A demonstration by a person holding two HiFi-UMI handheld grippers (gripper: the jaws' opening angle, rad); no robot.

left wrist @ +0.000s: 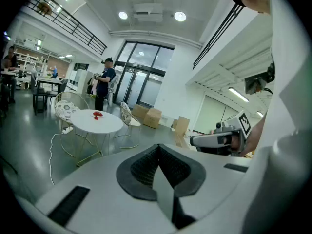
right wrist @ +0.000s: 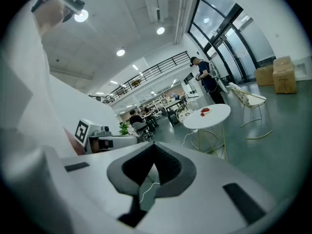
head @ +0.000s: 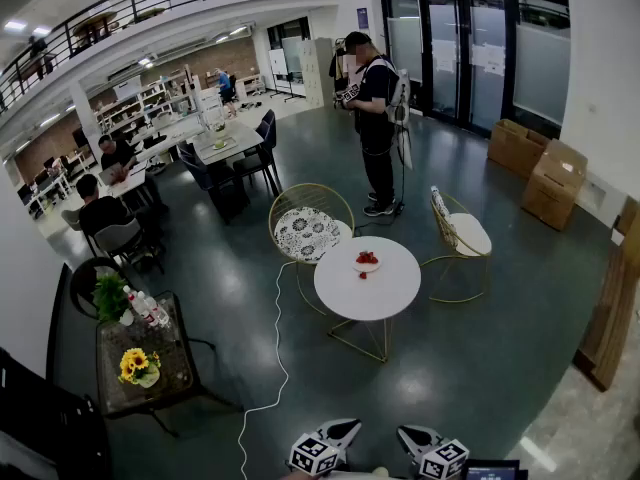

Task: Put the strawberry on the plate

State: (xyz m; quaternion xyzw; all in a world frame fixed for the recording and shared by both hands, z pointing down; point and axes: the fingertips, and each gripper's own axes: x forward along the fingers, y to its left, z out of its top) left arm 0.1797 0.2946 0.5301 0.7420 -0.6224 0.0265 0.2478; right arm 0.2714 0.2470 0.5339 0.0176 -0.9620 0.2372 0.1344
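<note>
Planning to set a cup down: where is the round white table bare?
The round table is bare across its near half and right side, out to the rim. Only the far edge is taken, by the plate with strawberries, toward the patterned chair.

Floor (head: 480,368) is looking dark, smooth and glossy, reflecting the ceiling lights. Round tabletop (head: 385,293) is reading smooth white with low sheen, sitting on thin gold-toned metal legs (head: 384,340). Chairs (head: 468,234) are showing the same gold wire frames; the left one is carrying a patterned cloth cushion (head: 300,230). Boxes (head: 545,183) are looking like plain brown cardboard, matt. Left tongs (left wrist: 158,147) and right tongs (right wrist: 153,145) are showing matt grey plastic shells with black ribbed pads (left wrist: 145,168), rubbery-looking.
</note>
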